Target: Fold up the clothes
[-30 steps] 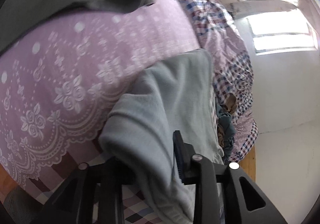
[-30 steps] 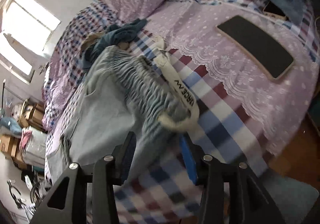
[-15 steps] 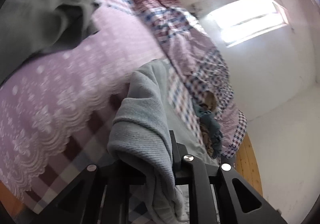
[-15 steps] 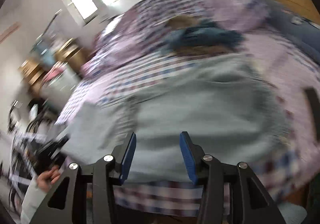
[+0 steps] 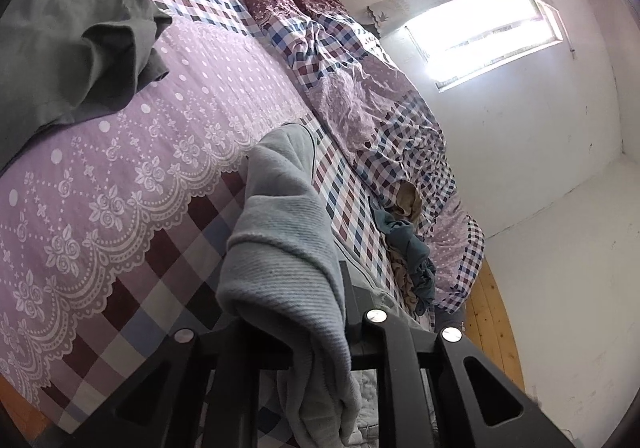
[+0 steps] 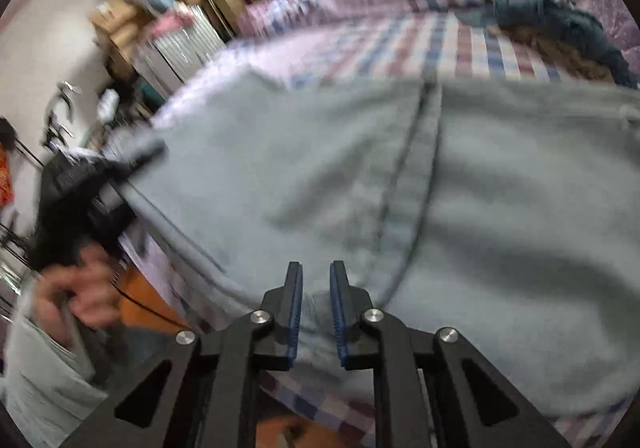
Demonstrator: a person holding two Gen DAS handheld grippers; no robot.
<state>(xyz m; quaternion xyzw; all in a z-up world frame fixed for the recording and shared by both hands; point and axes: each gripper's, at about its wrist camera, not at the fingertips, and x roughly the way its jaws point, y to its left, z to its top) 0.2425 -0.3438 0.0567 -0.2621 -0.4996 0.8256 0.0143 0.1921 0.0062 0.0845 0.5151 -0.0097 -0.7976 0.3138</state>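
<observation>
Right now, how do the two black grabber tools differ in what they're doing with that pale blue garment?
The left gripper is shut on a bunched fold of the pale blue garment, which drapes over its fingers; the right gripper has a narrow gap between its blue pads, closing on the garment's near edge. The left lifts cloth off the bed; the right meets it lying flat. Both work the same garment.
</observation>
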